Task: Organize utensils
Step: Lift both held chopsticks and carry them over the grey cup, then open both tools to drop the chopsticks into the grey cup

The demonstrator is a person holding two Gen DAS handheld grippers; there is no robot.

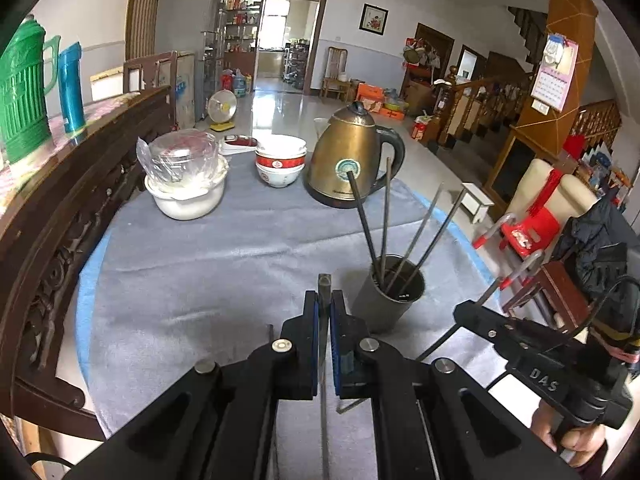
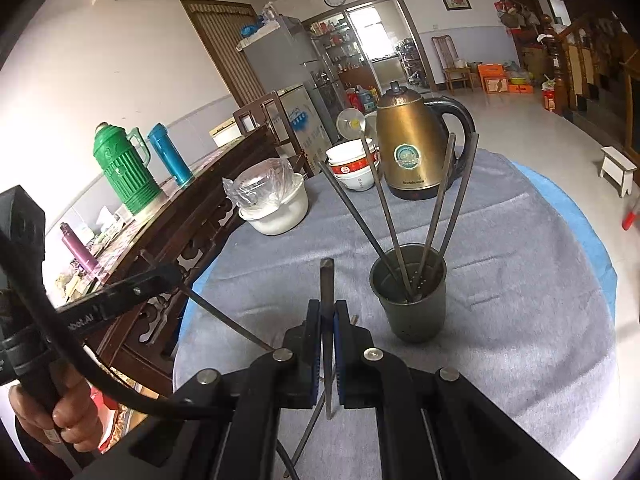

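A grey metal cup (image 1: 390, 304) (image 2: 410, 300) stands on the grey cloth with several dark chopsticks (image 1: 384, 220) (image 2: 436, 208) leaning in it. My left gripper (image 1: 325, 300) is shut on one dark chopstick (image 1: 324, 282), held upright just left of the cup. My right gripper (image 2: 328, 308) is shut on another chopstick (image 2: 327, 276), also left of the cup. In the left wrist view, the right gripper (image 1: 466, 310) shows beyond the cup. The left gripper (image 2: 166, 274) shows at the left of the right wrist view, with its chopstick (image 2: 228, 322) slanting down from it.
A brass kettle (image 1: 348, 160) (image 2: 416, 144), stacked bowls (image 1: 280, 160) (image 2: 352, 164) and a white pot under a plastic-wrapped bowl (image 1: 186, 188) (image 2: 276, 204) stand at the far side of the round table (image 1: 200, 260). A carved wooden sideboard (image 1: 60, 200) with a green thermos (image 1: 22, 92) is on the left.
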